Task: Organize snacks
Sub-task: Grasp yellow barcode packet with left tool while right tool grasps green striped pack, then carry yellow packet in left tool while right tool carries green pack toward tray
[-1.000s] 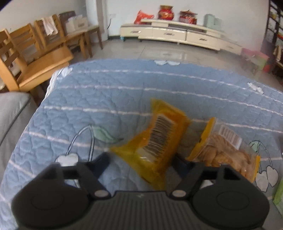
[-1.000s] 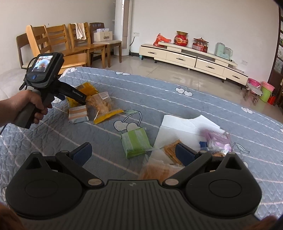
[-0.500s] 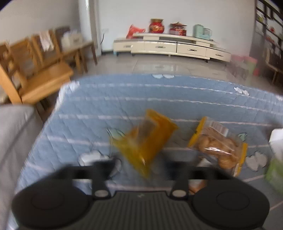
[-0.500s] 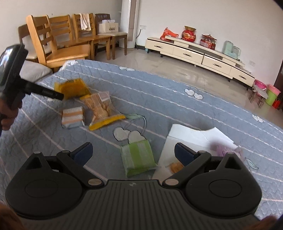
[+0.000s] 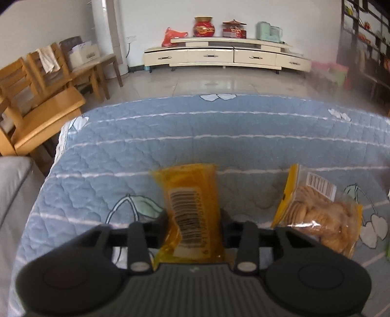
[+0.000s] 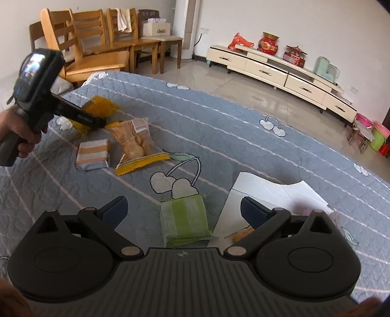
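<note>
My left gripper (image 5: pixel 194 220) was closing on the yellow packet (image 5: pixel 191 207) above the quilt (image 5: pixel 219 136), my right gripper (image 6: pixel 184 211) hung open over the green packet (image 6: pixel 184 223), and I feared the slick wrapper, pinched only low down, might slip out.

A blue quilted cover (image 6: pixel 219 126) printed with white stripes and cherry shapes spreads over what may be a bed. Beyond it, wooden chairs (image 6: pixel 97 48) stand in a row along the wall, one draped with a pale cloth (image 6: pixel 123 19), beside a tall white column-shaped unit (image 6: pixel 189 26). A long cream low cabinet (image 5: pixel 226 54) runs along the far white wall on a glossy tiled floor (image 5: pixel 207 83), carrying a red jar (image 5: pixel 202 26) and a pale green appliance (image 5: pixel 268 30).
</note>
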A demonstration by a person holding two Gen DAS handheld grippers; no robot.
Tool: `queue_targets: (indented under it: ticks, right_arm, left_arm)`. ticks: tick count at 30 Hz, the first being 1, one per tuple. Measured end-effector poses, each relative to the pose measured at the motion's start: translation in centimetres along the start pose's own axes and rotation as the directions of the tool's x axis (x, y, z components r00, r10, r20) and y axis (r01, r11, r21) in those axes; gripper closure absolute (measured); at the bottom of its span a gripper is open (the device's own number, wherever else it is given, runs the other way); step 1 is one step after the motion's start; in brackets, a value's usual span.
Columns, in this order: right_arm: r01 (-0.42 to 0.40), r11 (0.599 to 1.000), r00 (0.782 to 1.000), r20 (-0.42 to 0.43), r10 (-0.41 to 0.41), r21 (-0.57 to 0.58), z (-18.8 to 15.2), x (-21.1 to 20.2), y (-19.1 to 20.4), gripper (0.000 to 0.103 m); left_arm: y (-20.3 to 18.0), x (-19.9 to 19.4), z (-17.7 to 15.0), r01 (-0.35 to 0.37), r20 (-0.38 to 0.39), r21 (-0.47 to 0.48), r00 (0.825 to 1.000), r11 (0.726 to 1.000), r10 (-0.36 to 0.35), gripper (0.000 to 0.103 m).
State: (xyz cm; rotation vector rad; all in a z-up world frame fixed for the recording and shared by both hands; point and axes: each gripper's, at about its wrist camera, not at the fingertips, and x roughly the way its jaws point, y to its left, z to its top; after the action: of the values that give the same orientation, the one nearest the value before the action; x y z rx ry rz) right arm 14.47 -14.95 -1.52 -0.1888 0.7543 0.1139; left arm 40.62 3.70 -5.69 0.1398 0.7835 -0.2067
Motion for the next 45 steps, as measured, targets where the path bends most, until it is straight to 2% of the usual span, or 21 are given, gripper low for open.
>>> queue_targets:
  ticks: [8,12,14,16,23,27,35,40,45]
  right_arm:
    - [-0.074,0.997,0.997,-0.026,0.074,-0.033,0.8,1.9,-0.9,0.000]
    - [-0.068,0.996,0.993,-0.105,0.061,-0.064,0.7,4.0,-0.8,0.000]
    - [-0.082,0.996,0.986,-0.148,0.075,-0.039,0.3,4.8,-1.0,0.000]
    - [-0.095,0.995,0.983,-0.162,0.091,-0.013,-0.3,5.2,-1.1,0.044]
    - [-0.065,0.998,0.993,-0.094,0.066,0.020,-1.3,2.6,-0.1,0.044]
    - [-0.065,0.997,0.998,-0.023,0.066,0.051,-1.5,-1.1,0.9,0.044]
    - [-0.069,0.994,0.994,0.088,0.062,0.086,-2.5,-8.9,3.6,0.044]
    - [-0.058,0.993,0.990,0.136,0.044,0.103,-3.4,-12.9,4.3,0.044]
    - [-0.060,0.988,0.986,0.161,0.037,0.142,-4.9,-15.9,3.9,0.044]
  left_arm:
    - [0.8,-5.8,-1.7,-0.037,0.060,-0.080,0.997,0.996,0.042,0.065]
    - [0.1,-9.2,-3.3,-0.045,0.092,-0.075,0.994,0.996,0.052,0.065]
    - [-0.7,-10.5,-4.3,-0.046,0.102,-0.064,0.993,0.997,0.052,0.065]
    - [-1.4,-11.5,-5.2,-0.033,0.111,-0.056,0.993,0.998,0.039,0.065]
    - [-3.6,-15.0,-6.8,-0.014,0.152,-0.079,0.988,0.997,0.026,0.065]
    - [-4.5,-17.1,-7.4,-0.039,0.177,-0.108,0.982,0.993,0.058,0.065]
    - [-5.7,-21.6,-9.1,-0.049,0.169,-0.195,0.982,0.980,0.083,0.065]
    - [-7.2,-24.1,-10.4,-0.074,0.176,-0.183,0.978,0.980,0.107,0.065]
    - [-8.6,-26.6,-11.7,-0.070,0.195,-0.165,0.976,0.984,0.102,0.065]
